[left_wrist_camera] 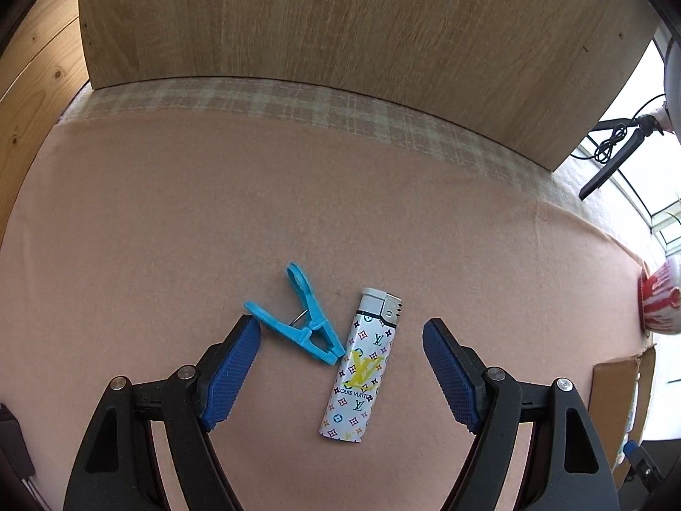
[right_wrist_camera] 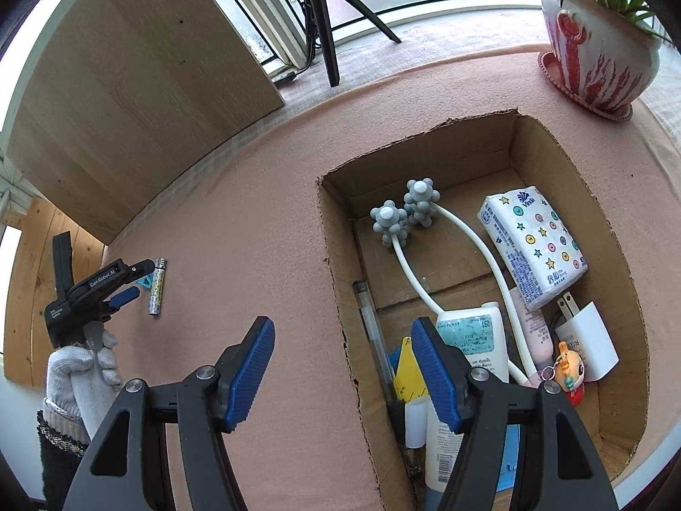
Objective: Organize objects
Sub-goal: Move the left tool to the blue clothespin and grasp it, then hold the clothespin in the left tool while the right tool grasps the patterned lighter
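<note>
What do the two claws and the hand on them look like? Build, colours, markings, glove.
Both are black plastic frames with silver pivot screws and blue, finely textured pads. The left claw shows its pads up close; the right claw matches. Seen from the right wrist camera, the left unit carries white "GenRoboAI" lettering. The hand gripping it wears a light grey knit glove over a dark cuff.

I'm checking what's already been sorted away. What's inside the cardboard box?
Inside the cardboard box: a two-headed grey massager, tissue pack, white charger, lotion tube, clear pen, pink tube and toy keychain. The right gripper hides the near end.
</note>
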`<state>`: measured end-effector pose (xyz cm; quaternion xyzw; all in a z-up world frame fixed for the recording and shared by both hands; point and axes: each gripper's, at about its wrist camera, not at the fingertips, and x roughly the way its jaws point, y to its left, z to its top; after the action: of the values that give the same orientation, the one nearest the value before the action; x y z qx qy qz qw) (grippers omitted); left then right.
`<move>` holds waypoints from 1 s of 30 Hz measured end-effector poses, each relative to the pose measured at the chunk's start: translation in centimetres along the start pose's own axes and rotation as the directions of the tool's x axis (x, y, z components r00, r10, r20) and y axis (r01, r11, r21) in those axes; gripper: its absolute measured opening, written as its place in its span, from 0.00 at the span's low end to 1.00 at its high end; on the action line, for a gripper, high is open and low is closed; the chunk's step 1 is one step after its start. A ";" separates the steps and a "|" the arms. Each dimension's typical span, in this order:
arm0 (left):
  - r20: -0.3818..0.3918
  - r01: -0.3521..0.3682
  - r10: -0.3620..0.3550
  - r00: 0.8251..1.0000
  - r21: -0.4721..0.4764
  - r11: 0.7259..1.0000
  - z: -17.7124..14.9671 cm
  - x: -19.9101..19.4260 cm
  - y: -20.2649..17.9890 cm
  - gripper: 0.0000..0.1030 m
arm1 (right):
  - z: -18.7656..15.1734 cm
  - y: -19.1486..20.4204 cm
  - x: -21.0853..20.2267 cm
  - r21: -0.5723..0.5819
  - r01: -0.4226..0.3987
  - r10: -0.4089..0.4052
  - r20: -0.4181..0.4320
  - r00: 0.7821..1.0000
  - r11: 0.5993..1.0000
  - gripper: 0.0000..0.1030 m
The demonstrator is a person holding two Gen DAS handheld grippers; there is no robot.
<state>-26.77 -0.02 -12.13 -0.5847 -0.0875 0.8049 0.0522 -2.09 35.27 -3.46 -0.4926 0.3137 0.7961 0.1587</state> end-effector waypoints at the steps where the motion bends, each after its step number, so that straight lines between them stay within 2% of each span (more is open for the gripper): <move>1: 0.000 -0.014 0.014 1.000 0.007 1.000 0.0 0.2 -0.2 0.79 | 0.1 -0.3 0.0 0.011 0.001 -0.001 0.001 1.000 1.000 0.61; 4: 0.002 -0.051 0.051 0.999 0.030 0.998 -0.1 0.7 -0.6 0.78 | 0.4 -1.0 0.0 0.033 0.003 -0.003 0.001 1.000 0.999 0.61; 6: 0.017 -0.077 0.076 0.997 0.056 0.996 -0.1 0.8 -0.9 0.73 | 0.5 -1.2 0.0 0.037 0.006 -0.007 0.002 1.000 0.999 0.61; 8: 0.034 -0.090 0.088 0.996 0.071 0.993 -0.1 0.7 -1.0 0.57 | 0.6 -1.3 0.0 0.036 0.004 -0.004 0.003 1.000 0.999 0.61; 13: 0.057 -0.105 0.101 0.993 0.074 0.992 -0.5 0.3 -0.7 0.39 | 0.8 -1.0 0.2 0.023 -0.002 0.002 0.000 1.000 1.000 0.61; 21: 0.066 -0.045 0.043 0.997 0.034 0.998 -3.3 -1.0 0.1 0.38 | 0.6 -0.3 0.8 -0.003 -0.020 0.020 -0.017 1.000 1.000 0.61; 30: 0.066 0.019 -0.019 0.998 0.013 1.000 -11.1 -3.4 -2.0 0.38 | -0.2 0.5 0.9 -0.057 -0.055 0.053 -0.034 0.998 0.997 0.61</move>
<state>-15.18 2.19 -11.87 -0.5567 -0.0897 0.8236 0.0606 -2.65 34.71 -4.16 -0.5011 0.3063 0.8008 0.1176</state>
